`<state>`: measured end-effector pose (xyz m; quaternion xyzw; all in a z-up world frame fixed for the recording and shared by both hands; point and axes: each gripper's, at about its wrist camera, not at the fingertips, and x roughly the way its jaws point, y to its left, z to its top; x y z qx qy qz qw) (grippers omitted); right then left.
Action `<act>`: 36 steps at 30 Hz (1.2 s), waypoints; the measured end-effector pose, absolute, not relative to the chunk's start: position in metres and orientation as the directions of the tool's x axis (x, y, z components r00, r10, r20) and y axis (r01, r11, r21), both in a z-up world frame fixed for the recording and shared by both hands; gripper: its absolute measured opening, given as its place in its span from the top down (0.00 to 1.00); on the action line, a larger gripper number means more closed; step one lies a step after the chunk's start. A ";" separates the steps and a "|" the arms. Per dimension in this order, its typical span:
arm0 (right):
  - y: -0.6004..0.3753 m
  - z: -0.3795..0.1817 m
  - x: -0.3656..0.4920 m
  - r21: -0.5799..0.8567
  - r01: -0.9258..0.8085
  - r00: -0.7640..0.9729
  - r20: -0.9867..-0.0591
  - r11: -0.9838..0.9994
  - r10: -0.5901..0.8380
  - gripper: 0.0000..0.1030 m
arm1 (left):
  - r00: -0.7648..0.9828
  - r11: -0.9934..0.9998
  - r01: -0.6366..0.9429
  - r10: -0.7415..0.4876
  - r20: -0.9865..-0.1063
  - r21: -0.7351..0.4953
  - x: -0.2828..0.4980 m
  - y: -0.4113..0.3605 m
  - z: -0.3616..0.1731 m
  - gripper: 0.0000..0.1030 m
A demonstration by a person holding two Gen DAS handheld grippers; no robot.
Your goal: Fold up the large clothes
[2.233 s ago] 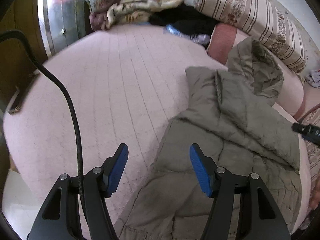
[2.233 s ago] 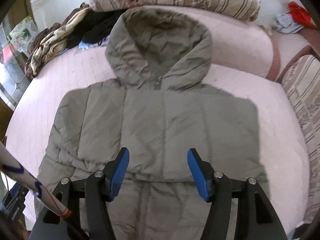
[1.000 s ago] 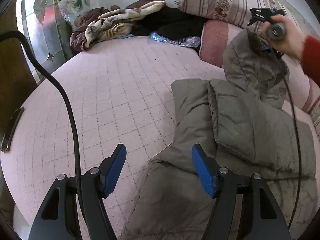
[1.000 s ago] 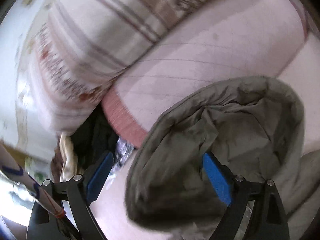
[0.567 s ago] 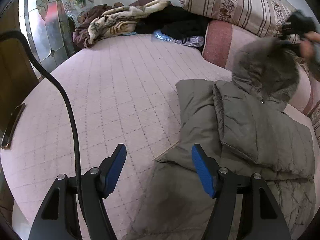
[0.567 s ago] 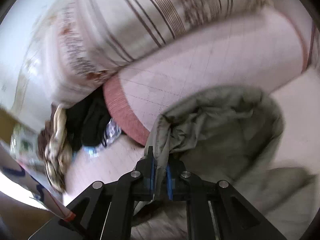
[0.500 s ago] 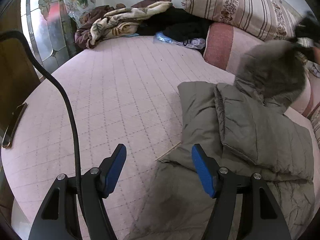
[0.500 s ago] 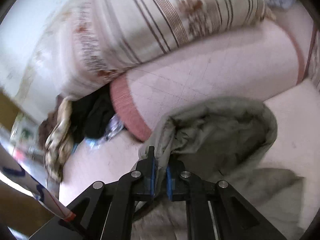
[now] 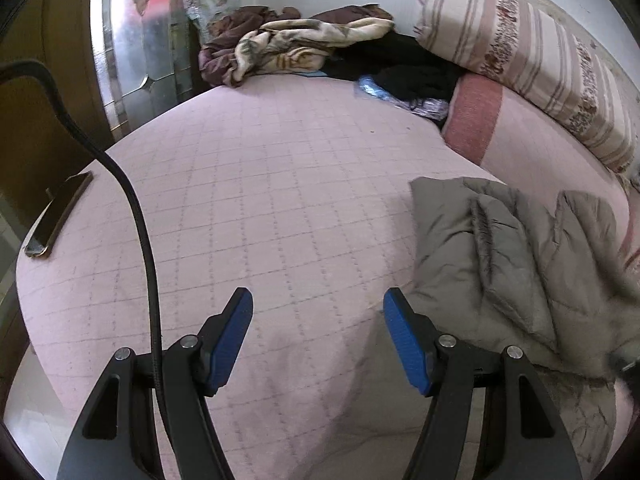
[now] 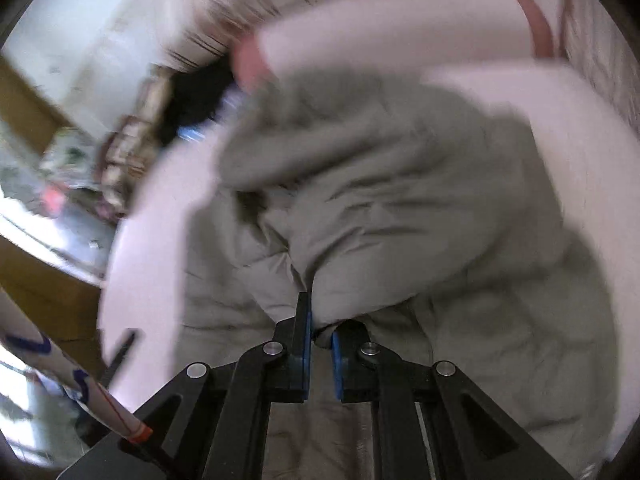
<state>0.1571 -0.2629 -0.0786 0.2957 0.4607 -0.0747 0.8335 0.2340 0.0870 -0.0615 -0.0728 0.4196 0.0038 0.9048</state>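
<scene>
The grey-green padded jacket (image 9: 516, 256) lies bunched along the right side of the bed (image 9: 280, 200), close to the pink bolster (image 9: 532, 148) at the head end. The whole left and near part of the quilted pink cover is bare right out to its rounded edge, where a phone (image 9: 60, 216) rests at the left rim.

The left hand-held gripper (image 9: 318, 336) hangs over the near edge with its blue pads wide apart and nothing between them; the right pad sits just beside the jacket's folded edge.

The right hand-held gripper (image 10: 319, 338) is pinched narrow on a fold of the jacket (image 10: 400, 216), fabric squeezed between the pads; that view is motion-blurred.

A heap of blankets and dark clothes (image 9: 320, 52) fills the far corner beside a striped pillow (image 9: 532, 64). No writing is legible.
</scene>
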 end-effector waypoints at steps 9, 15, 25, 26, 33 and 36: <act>-0.249 -0.117 0.168 0.344 0.443 0.486 -0.868 0.828 0.100 0.49 | 0.619 0.988 -0.103 -0.029 -0.785 -0.118 0.232 0.104 -0.071 0.35; -0.238 -0.049 0.119 0.256 0.348 0.591 -0.806 0.902 0.000 0.41 | 0.617 0.985 -0.107 -0.041 -0.786 -0.136 0.233 0.106 -0.069 0.35; -0.263 -0.088 0.224 0.162 0.449 0.507 -0.856 0.879 -0.102 0.40 | 0.594 0.989 -0.087 -0.048 -0.803 -0.123 0.242 0.097 -0.072 0.35; -0.257 -0.114 0.233 0.179 0.441 0.452 -0.891 0.880 -0.045 0.40 | 0.592 0.988 -0.084 -0.052 -0.804 -0.126 0.243 0.097 -0.072 0.35; -0.267 -0.090 0.194 0.275 0.320 0.551 -0.832 0.907 0.058 0.32 | 0.546 0.988 0.029 -0.142 -0.826 -0.150 0.254 0.074 -0.079 0.35; -0.312 -0.070 0.152 0.312 0.370 0.607 -0.794 0.875 0.026 0.10 | 0.490 0.965 0.114 -0.261 -0.832 -0.236 0.262 0.061 -0.086 0.35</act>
